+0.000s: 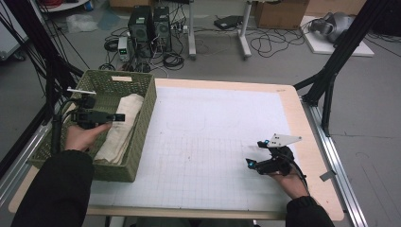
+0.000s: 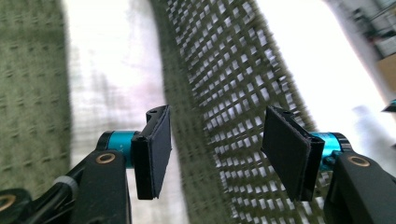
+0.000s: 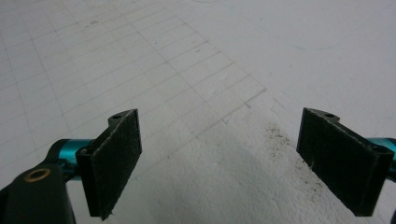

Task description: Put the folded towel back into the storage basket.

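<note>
A green woven basket [image 1: 144, 118] stands at the table's left, and a folded cream cloth [image 1: 122, 126] lies inside it. Over the basket's left half hovers my left gripper [image 1: 119, 117], its tips just above the cloth. In the left gripper view the pads [image 2: 154, 151] stand apart with nothing between them; beyond them lie the cloth [image 2: 112, 84] and the basket's mesh wall [image 2: 219, 93]. My right gripper [image 1: 250, 163] rests low over the white gridded mat [image 1: 208, 137] at the right, its jaws wide and empty, as its own view shows at the gripper [image 3: 219, 163].
The mat covers most of the wooden table [image 1: 307, 127]. Black stand legs [image 1: 331, 71] rise past the table's far right corner. Computer boxes and cables [image 1: 151, 28] sit on the floor beyond the table.
</note>
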A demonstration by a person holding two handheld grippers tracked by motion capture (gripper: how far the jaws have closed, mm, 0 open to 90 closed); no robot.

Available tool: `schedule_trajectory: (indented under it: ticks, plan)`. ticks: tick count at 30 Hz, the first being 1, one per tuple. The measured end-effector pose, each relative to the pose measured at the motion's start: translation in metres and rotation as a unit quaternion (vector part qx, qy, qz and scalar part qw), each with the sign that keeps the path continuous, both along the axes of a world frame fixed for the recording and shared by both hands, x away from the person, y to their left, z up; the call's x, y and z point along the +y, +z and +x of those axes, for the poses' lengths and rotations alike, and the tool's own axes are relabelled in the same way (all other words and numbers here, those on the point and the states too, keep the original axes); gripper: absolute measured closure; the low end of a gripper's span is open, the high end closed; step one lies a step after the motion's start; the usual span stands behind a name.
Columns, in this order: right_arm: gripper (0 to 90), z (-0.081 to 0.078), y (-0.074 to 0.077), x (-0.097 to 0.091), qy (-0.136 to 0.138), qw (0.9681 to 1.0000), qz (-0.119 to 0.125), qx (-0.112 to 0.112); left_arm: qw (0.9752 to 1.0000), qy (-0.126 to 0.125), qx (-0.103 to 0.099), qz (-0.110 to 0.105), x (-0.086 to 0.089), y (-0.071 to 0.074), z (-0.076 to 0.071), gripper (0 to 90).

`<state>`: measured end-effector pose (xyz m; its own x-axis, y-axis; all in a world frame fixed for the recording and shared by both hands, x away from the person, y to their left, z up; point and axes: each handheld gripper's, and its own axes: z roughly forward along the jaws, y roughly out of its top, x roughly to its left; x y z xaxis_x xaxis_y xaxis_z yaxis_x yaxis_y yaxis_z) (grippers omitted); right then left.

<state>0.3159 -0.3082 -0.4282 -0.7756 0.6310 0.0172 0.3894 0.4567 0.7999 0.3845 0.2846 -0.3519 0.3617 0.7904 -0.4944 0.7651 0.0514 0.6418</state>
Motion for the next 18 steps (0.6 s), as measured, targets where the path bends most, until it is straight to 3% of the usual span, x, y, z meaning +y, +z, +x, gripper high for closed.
schedule_trajectory:
  ticks: [4,7,9,14,18]
  plan:
    - [12.9,-0.0006,0.0003,-0.0005,0.001,1.0,0.0,0.001,0.9987,-0.005,-0.002,-0.05,0.0033,-0.0002,0.0005,38.6]
    - [12.8,-0.0011,0.0006,-0.0008,0.001,1.0,-0.001,0.0,0.9979,-0.012,-0.008,-0.063,0.0036,0.0003,-0.0002,38.7]
    - [12.8,-0.0016,0.0008,-0.0011,0.001,1.0,0.002,-0.001,0.9963,-0.016,-0.013,-0.083,0.0039,-0.0001,-0.0008,39.0]
    - [12.8,-0.0016,0.001,-0.0015,0.001,1.0,0.001,-0.002,0.994,-0.028,-0.019,-0.104,0.005,0.0006,-0.0026,39.9]
    - [12.7,-0.0019,0.0008,-0.0009,0.002,1.0,0.0,0.0,0.9934,-0.031,-0.023,-0.108,0.0052,0.0041,-0.0054,39.9]
